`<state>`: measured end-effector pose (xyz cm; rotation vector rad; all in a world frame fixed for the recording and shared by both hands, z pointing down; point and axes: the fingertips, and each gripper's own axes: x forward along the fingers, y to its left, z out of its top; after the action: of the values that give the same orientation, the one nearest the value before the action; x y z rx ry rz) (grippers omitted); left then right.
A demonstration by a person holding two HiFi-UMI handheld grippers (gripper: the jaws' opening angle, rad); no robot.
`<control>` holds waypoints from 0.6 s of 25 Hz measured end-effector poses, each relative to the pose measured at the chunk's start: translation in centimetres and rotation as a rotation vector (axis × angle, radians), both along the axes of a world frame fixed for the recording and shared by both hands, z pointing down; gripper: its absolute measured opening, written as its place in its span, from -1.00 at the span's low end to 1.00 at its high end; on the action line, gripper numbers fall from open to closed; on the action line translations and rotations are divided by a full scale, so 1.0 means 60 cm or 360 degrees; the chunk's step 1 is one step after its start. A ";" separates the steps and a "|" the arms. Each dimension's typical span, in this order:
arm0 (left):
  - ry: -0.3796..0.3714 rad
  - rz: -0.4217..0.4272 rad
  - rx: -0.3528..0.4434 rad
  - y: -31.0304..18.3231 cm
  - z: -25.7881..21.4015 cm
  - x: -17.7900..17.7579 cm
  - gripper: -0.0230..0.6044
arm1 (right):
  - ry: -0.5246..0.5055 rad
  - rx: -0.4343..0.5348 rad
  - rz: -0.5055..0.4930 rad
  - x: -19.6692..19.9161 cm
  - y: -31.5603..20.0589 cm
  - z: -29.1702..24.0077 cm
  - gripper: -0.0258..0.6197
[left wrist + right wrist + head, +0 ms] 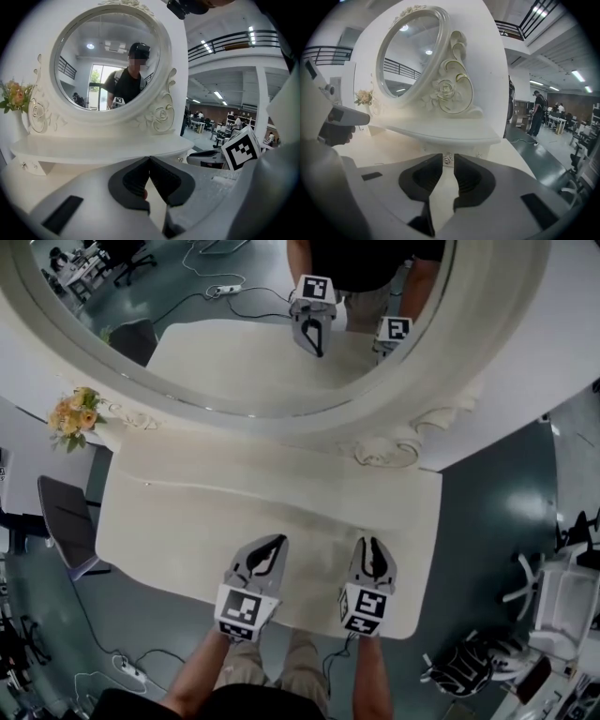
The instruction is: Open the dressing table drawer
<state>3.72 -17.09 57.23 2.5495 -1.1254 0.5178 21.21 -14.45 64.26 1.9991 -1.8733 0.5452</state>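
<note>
risk: right gripper (448, 156), jaws slightly parted and empty, lines up on the small drawer knob (447, 160) under the mirror shelf (440, 133), left gripper (149, 159) closed; an off-centre approach could glance off the knob.

You are standing on a glossy dark teal floor (487, 521) that is catching pale glare. A grey chair (66, 526) is sitting at your left and a white swivel chair (562, 601) at your right. A power strip (131, 671) is lying on the floor with its cables trailing away. Ahead, strip lights (218, 95) are glowing beneath a balcony railing (234, 40), a white column (262, 108) is rising beside them, and people are sitting at distant desks (201, 125).
</note>
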 end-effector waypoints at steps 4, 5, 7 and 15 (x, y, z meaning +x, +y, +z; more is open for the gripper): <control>0.0006 -0.0028 -0.0052 0.005 0.009 0.000 -0.92 | -0.0021 -0.0034 -0.0013 -0.001 -0.015 0.025 -0.54; 0.0005 -0.0033 -0.0061 0.006 0.011 0.000 -0.92 | -0.0033 -0.0039 -0.0024 -0.004 -0.019 0.029 -0.51; -0.0002 -0.0036 -0.0052 0.006 0.014 0.000 -0.92 | -0.0049 -0.0041 -0.0041 -0.008 -0.026 0.036 -0.47; -0.0016 -0.0060 -0.0040 0.006 0.015 -0.003 -0.92 | -0.0051 -0.0045 -0.0054 -0.008 -0.043 0.045 -0.42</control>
<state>3.52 -16.74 58.11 2.5022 -1.1604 0.5327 20.72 -17.02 66.95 1.9477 -1.9042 0.5945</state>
